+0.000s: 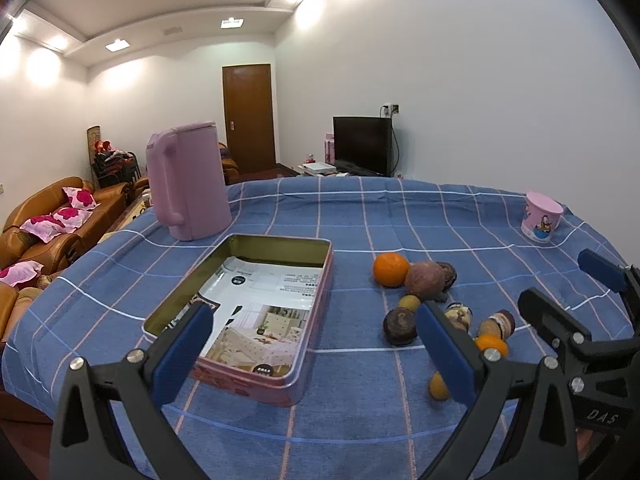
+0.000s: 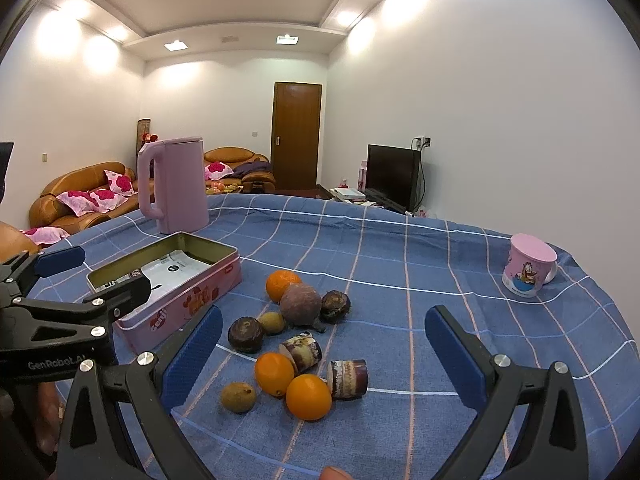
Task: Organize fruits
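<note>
Blue-padded fingers of the left gripper [image 1: 316,344] stood wide apart and empty above the pink tin [image 1: 256,312], level over the desk [image 1: 360,420]; the fruits [image 1: 420,292] lay just to its right.

From the right wrist, the right gripper [image 2: 324,360] hovered spread and empty over the fruit pile [image 2: 296,344], the tin [image 2: 176,292] to its left.

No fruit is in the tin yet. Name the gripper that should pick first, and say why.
Right. The right gripper is open with the fruit pile, including the nearest orange, straight ahead between its fingers. The left gripper, also open, faces the tin instead.
</note>
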Tool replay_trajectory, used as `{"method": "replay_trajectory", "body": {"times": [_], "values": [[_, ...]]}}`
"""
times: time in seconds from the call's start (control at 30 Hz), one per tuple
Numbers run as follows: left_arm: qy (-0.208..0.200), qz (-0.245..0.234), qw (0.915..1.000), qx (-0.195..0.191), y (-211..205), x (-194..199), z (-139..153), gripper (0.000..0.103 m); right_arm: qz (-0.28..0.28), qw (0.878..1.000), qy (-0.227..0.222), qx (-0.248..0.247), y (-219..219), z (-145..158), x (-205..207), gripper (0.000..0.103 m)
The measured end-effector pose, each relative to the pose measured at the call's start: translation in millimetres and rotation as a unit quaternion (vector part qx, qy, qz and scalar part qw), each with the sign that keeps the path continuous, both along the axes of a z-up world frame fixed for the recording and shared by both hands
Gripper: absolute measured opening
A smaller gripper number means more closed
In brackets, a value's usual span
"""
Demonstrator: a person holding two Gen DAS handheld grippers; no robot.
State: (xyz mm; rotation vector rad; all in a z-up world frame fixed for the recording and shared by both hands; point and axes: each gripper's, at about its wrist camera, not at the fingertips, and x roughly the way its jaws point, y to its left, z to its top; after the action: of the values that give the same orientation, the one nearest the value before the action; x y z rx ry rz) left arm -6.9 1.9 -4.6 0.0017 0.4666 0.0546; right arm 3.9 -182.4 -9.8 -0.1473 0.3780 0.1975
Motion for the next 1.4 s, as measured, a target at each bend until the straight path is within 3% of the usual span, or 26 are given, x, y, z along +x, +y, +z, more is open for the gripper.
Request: {"method": "replay_trajectory", "body": {"times": [1.4], "values": [[-0.002, 0.004, 1.0, -0.004, 3.3, -1.9, 1.8, 0.103, 0.008, 1.0, -0.007, 0.004, 6.5, -2.4, -7.9, 0.102]]}}
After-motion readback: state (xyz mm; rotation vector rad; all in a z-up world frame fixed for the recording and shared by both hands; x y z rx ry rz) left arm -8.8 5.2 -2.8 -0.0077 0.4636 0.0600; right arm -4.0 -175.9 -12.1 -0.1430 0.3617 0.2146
